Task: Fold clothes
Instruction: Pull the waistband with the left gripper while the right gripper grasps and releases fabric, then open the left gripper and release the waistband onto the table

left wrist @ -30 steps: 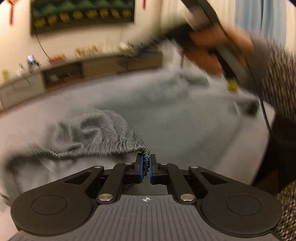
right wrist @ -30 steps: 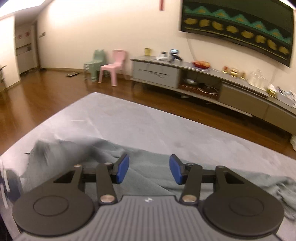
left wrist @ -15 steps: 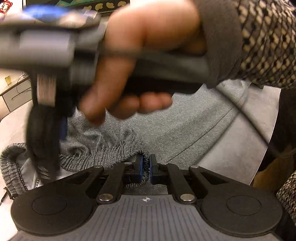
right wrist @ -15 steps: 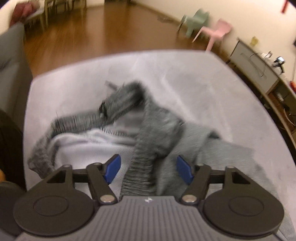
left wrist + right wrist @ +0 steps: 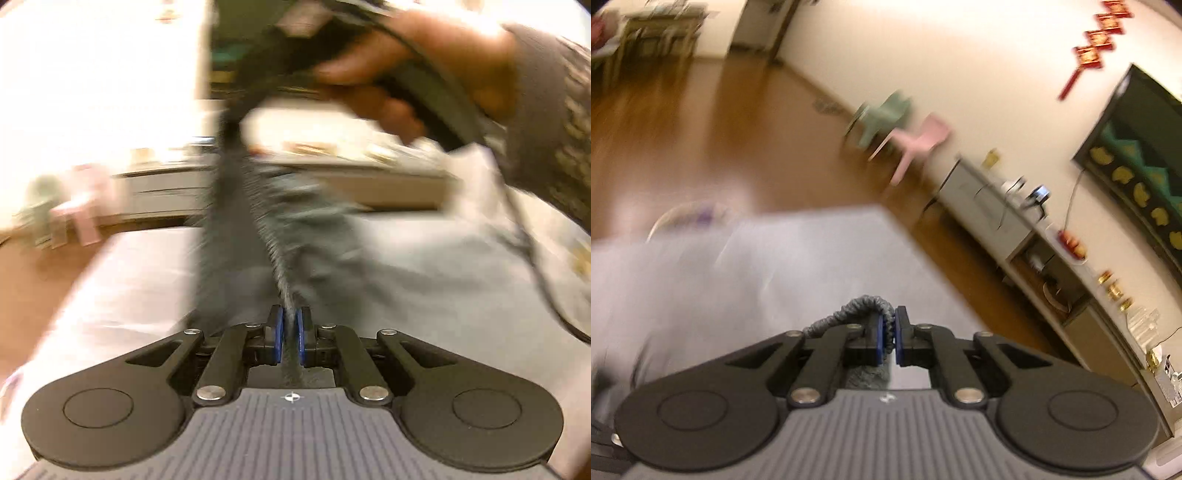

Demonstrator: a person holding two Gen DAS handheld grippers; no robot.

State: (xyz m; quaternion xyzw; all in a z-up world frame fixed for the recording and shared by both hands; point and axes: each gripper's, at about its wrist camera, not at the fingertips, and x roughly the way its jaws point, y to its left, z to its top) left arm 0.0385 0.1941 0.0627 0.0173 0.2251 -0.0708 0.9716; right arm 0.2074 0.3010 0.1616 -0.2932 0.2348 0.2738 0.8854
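Both hand-held grippers clamped on the grey knit garment (image 5: pixel 258 236): left hand-held gripper (image 5: pixel 290 334) pinches its ribbed edge, right hand-held gripper (image 5: pixel 894 334) bites the waistband, lifted over the pale counter (image 5: pixel 775 266). Person's hand (image 5: pixel 402 74) blocks view at 1 o'clock. Pink chair (image 5: pixel 916 138) and green chair (image 5: pixel 882 116) at 12, sideboard (image 5: pixel 990 206) w/ clutter at 2.

A: What carries everything here?

B: A flat surface under a pale grey cover (image 5: pixel 798 258); its corner juts out over the brown wooden floor (image 5: pixel 701 129).

A: Anything lying on it?

B: In the left wrist view the same pale surface (image 5: pixel 424 266) spreads wide, and the blurred grey knit garment (image 5: pixel 258 229) hangs over it. Whether its lower part touches the cover, I cannot tell. The rest of the cover shows only faint creases.
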